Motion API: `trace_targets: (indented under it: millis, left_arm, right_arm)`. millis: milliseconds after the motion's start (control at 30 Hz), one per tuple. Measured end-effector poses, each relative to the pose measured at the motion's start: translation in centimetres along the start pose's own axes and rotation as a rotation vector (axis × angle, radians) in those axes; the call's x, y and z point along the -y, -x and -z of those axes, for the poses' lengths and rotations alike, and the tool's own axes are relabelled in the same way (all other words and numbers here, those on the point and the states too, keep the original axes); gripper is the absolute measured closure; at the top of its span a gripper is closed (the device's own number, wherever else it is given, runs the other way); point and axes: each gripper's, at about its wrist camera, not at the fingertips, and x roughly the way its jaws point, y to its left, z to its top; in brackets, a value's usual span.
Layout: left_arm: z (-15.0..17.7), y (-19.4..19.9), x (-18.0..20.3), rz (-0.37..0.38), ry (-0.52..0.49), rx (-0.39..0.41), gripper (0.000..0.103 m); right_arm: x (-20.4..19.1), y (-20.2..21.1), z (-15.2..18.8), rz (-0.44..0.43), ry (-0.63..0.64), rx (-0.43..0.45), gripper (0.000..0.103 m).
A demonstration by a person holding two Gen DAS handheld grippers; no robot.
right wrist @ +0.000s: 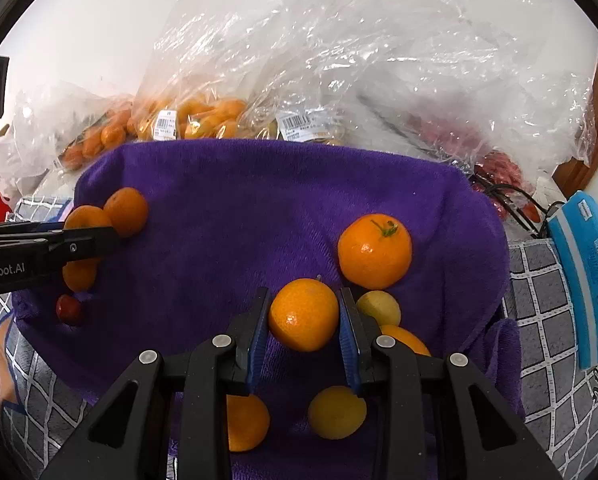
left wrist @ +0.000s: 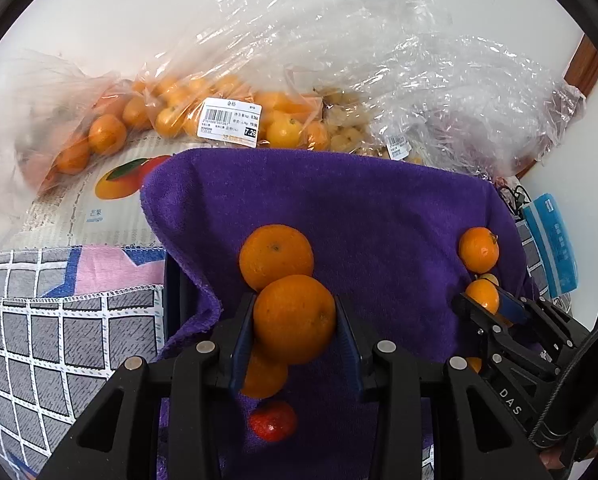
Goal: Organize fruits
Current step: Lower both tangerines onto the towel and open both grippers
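Observation:
A purple towel (left wrist: 359, 208) (right wrist: 259, 208) carries loose fruit. My left gripper (left wrist: 295, 320) is shut on an orange mandarin (left wrist: 294, 318), just above the towel. Another mandarin (left wrist: 275, 256) lies right beyond it, a third (left wrist: 261, 376) under it, and a small red fruit (left wrist: 273, 420) below. My right gripper (right wrist: 304, 314) is shut on a smaller mandarin (right wrist: 304, 314); in the left wrist view it shows at the right (left wrist: 481, 298). A stemmed mandarin (right wrist: 374, 250) and two yellow fruits (right wrist: 379, 307) (right wrist: 337, 412) lie around it.
Clear plastic bags (left wrist: 379, 60) of mandarins (left wrist: 171, 116) and other fruit stand behind the towel against the white wall. A grey checked cloth (left wrist: 59, 340) covers the surface. A blue packet (right wrist: 583, 276) lies at the right. A black cable (right wrist: 507, 196) runs by the towel's right corner.

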Motion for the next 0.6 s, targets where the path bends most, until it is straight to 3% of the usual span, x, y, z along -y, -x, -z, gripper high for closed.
trace_targets:
  millis: [600]
  left_arm:
    - [-0.39, -0.40, 0.35, 0.003, -0.018, 0.000, 0.066]
  right_arm:
    - [-0.52, -0.88, 0.19, 0.011, 0.028, -0.007, 0.071]
